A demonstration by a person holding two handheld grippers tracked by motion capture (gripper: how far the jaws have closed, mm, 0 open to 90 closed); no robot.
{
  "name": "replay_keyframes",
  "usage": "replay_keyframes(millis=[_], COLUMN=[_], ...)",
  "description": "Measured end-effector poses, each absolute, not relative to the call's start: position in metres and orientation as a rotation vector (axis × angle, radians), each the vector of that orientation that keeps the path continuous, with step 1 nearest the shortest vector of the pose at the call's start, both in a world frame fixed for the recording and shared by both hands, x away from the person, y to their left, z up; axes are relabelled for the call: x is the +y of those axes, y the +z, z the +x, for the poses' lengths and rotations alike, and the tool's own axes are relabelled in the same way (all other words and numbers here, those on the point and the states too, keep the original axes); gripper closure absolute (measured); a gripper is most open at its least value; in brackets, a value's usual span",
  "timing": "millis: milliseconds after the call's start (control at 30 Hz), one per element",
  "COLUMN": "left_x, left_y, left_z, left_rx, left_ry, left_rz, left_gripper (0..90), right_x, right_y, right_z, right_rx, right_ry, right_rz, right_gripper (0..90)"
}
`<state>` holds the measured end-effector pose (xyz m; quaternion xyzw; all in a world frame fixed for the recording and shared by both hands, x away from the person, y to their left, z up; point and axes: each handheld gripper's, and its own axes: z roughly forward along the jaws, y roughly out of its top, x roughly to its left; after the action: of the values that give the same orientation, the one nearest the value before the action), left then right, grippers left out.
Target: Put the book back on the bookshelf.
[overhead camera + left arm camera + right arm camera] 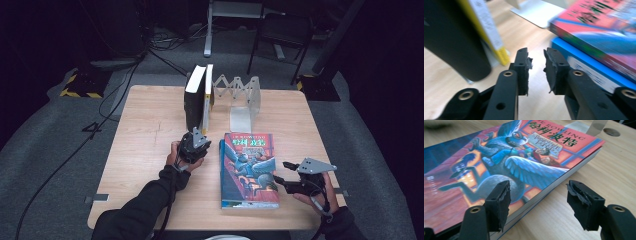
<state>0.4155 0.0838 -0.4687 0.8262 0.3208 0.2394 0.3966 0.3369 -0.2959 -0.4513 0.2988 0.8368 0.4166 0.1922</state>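
A: 2 books upright at the far side of the surface [145, 130]: black book [192, 100] [451, 37] and yellow book [207, 95] [486, 27], pressed together just beside the rack [240, 92]. 1 more, the flat book [248, 170] [499, 157] [599, 25], lying face up nearer the front, right of centre.

B: Step in hand?

A: Looks like the pickup of the flat book. Right claw [281, 171] [539, 184] wide, straddling the book's right long edge. 1 pad above the cover, the other out over bare wood. No squeeze yet.

B: And the left claw?

A: Left claw [196, 131] [536, 53] low, just in front of the upright pair. Narrow gap, nothing between the pads. Flat book close on its right.

B: Next move, then?

A: Probably this: push the right claw further over the edge, get 1 pad under the pages, then close firmly. Thick book, glossy cover, so likely to sag or slip from a shallow bite.

B: Any help from the left?

A: Worth bracing the spine side to stop a slide across the wood. After that, lift, turn upright, and set down beside the yellow book, within the rack's free space.
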Motion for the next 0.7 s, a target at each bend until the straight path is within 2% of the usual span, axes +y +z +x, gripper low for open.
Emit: replay_keyframes(millis=[100, 300, 467, 700], left_x=[0.089, 0.101, 0.108, 0.114], left_y=[-0.470, -0.475, -0.481, -0.490], left_z=[0.405, 0.386, 0.372, 0.368], left_rx=[0.758, 0.642, 0.532, 0.494], left_ry=[0.555, 0.475, 0.402, 0.282], left_rz=[2.133, 2.217, 2.290, 2.322], left_gripper=[66.3, 49.3, 41.8, 34.5], right_x=[-0.296, -0.293, -0.290, -0.286], right_y=[-0.451, -0.451, -0.454, -0.461], right_z=[0.333, 0.327, 0.330, 0.343], right_rx=[2.370, 2.442, 2.512, 2.570], right_ry=[1.181, 1.214, 1.190, 1.189], right_rz=[0.848, 0.870, 0.909, 0.974], right_gripper=[33.5, 30.0, 27.6, 20.6])
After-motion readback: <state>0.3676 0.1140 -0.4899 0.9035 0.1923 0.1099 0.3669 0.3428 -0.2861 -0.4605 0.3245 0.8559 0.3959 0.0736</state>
